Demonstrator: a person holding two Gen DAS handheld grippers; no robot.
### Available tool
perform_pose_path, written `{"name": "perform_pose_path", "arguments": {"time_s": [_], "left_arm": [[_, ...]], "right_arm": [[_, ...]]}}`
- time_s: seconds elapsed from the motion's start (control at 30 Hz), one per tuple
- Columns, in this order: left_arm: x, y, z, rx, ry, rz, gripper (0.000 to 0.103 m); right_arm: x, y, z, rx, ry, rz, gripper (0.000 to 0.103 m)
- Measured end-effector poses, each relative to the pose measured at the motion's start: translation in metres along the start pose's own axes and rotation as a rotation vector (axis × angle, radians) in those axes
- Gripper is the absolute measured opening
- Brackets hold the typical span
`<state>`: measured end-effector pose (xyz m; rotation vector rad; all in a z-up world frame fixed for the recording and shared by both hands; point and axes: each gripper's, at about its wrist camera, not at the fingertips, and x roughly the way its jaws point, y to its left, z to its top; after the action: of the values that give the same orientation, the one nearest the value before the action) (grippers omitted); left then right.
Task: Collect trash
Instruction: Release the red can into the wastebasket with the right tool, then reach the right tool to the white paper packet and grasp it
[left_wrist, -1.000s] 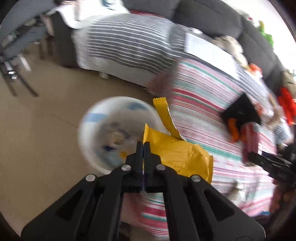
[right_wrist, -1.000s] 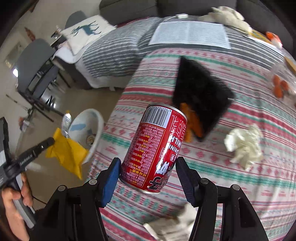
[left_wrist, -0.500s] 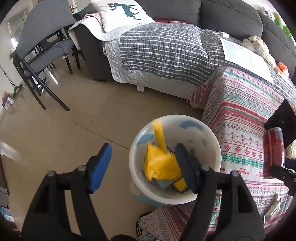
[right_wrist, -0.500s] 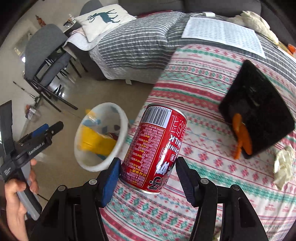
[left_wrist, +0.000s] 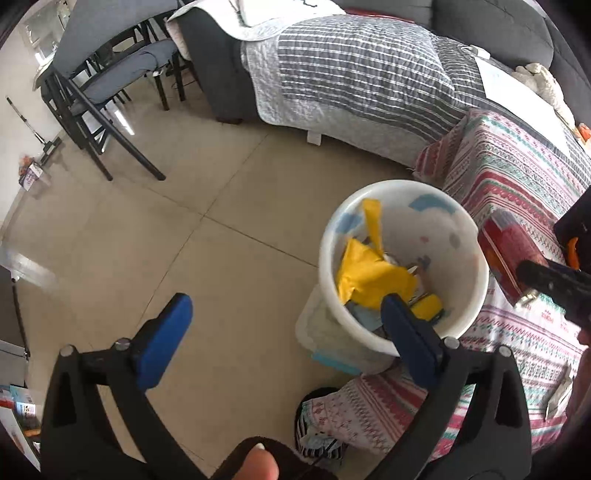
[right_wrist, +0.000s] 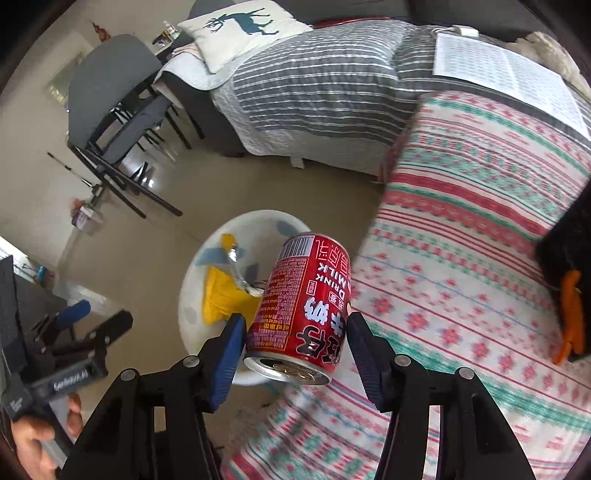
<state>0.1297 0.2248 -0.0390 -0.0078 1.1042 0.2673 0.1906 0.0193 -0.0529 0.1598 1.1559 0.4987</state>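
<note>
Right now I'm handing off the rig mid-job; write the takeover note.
Left gripper: open, empty, beside the white trash bin.
Right gripper: shut on the red milk-drink can, held by the bin's rim, opening toward the camera.
Done: yellow wrapper lies in the bin.
Left: drop the can in; then the crumpled wrapper on the patterned tablecloth.

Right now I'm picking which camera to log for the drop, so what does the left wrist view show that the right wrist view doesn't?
Only the left wrist view looks down into the white bin, showing more scraps under the yellow wrapper, and the left gripper open and empty.

Only the right wrist view shows the red can clearly, its opened top toward the camera, clamped in the right gripper, partly over the bin's rim. It also shows the deer pillow.

Both show bin, wrapper, can, patterned tablecloth and grey chair.
</note>
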Motion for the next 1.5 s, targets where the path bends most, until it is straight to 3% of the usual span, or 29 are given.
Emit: {"name": "perform_pose_path", "arguments": {"time_s": [0.2, 0.33, 0.53, 0.67, 0.83, 1.03, 1.27, 1.5], "left_arm": [[0.002, 0.007, -0.002, -0.005, 0.017, -0.011, 0.101], [0.002, 0.008, -0.003, -0.004, 0.021, -0.018, 0.101], [0.0, -0.001, -0.003, 0.005, 0.029, -0.045, 0.101], [-0.005, -0.014, -0.006, 0.034, 0.027, -0.07, 0.101], [-0.016, -0.039, -0.012, 0.08, 0.028, -0.128, 0.101], [-0.03, -0.077, -0.023, 0.17, 0.039, -0.196, 0.102], [-0.045, -0.113, -0.034, 0.257, 0.045, -0.24, 0.102], [-0.054, -0.134, -0.041, 0.29, 0.043, -0.265, 0.102]], "right_arm": [[0.011, 0.012, 0.002, 0.012, -0.022, 0.051, 0.058], [0.0, 0.016, 0.001, 0.003, -0.056, 0.062, 0.065], [-0.031, -0.001, -0.011, -0.007, -0.068, -0.039, 0.074], [-0.068, -0.032, -0.029, 0.0, -0.077, -0.106, 0.08], [-0.105, -0.072, -0.054, 0.015, -0.073, -0.193, 0.081], [-0.127, -0.118, -0.098, 0.041, 0.033, -0.264, 0.082], [-0.12, -0.147, -0.148, 0.08, 0.184, -0.263, 0.082], [-0.105, -0.157, -0.163, 0.077, 0.231, -0.266, 0.082]]}}
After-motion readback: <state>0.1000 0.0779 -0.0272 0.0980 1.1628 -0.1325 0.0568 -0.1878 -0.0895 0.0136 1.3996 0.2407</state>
